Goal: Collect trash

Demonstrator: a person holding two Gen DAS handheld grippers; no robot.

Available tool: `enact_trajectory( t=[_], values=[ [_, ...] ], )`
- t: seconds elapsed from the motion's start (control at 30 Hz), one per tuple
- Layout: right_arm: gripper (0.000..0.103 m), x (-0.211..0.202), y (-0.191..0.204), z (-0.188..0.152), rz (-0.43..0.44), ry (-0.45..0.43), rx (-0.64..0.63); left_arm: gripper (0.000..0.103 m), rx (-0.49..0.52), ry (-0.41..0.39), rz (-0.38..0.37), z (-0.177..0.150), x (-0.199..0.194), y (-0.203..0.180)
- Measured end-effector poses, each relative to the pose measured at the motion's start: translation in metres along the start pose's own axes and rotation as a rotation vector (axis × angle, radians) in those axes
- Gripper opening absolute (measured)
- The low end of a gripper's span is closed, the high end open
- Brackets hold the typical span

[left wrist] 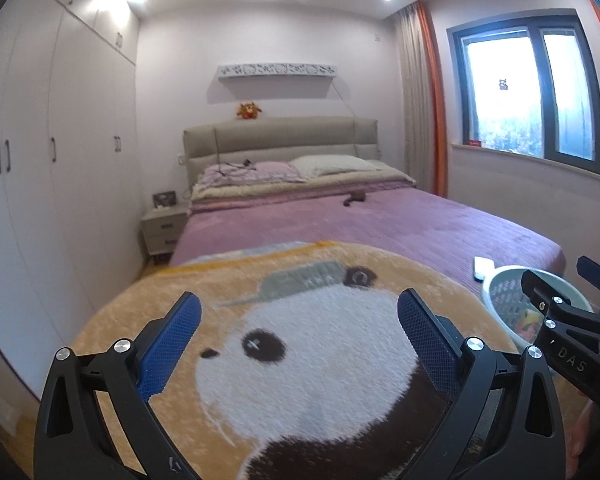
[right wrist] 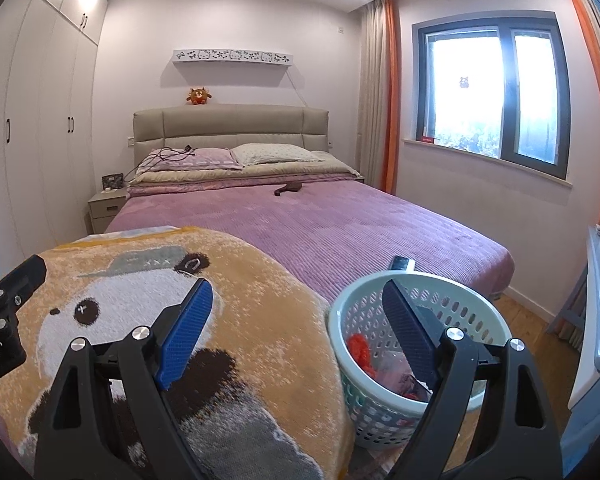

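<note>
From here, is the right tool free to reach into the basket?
Probably yes: the right tool is open and empty, the basket sits just ahead with its mouth uncovered, and nothing stands between them.

Purple bed (right wrist: 340, 224), panda blanket (right wrist: 228, 312), basket (right wrist: 452, 292) (trash inside), remote (right wrist: 400, 263)

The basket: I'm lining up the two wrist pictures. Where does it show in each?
Left wrist: the basket sits at the right edge, partly hidden behind the right hand-held gripper.
Right wrist: the basket is lower centre-right.
Shared landmark: the panda blanket, left of it.
</note>
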State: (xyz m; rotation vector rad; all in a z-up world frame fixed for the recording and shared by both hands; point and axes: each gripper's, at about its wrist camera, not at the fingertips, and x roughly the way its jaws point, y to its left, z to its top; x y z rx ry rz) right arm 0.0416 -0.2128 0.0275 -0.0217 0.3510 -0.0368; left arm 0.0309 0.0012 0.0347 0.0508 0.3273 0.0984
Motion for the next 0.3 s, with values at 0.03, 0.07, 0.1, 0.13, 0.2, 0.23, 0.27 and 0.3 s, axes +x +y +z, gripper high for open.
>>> enact_trajectory(
  t=[0.03,0.07,0.1,0.13,0.2,0.23,0.27,0.3],
  values=[
    [0.083,0.001,0.003,0.002,0.004,-0.003,-0.002,0.095,-0.002,0.003,-0.002,0.001,0.001,0.003],
    [0.083,0.002,0.005,0.004,0.008,-0.006,-0.004,0.095,-0.008,0.011,-0.007,0.002,0.002,0.006],
    [0.083,0.003,0.007,0.005,0.012,-0.006,-0.005,0.095,-0.018,0.023,-0.014,0.002,0.004,0.009],
    [0.083,0.004,0.009,0.006,0.017,-0.006,-0.005,0.095,-0.029,0.034,-0.02,0.002,0.006,0.013],
    [0.083,0.008,0.015,0.007,0.029,-0.006,-0.012,0.095,-0.046,0.046,-0.025,0.002,0.011,0.019],
    [0.083,0.011,0.018,0.008,0.035,-0.004,-0.018,0.095,-0.059,0.054,-0.019,0.0,0.013,0.024],
    [0.083,0.012,0.021,0.008,0.039,-0.001,-0.021,0.095,-0.069,0.062,-0.015,-0.001,0.016,0.027],
    [0.083,0.016,0.024,0.008,0.047,0.005,-0.024,0.095,-0.079,0.072,-0.013,-0.002,0.019,0.03]
  ],
)
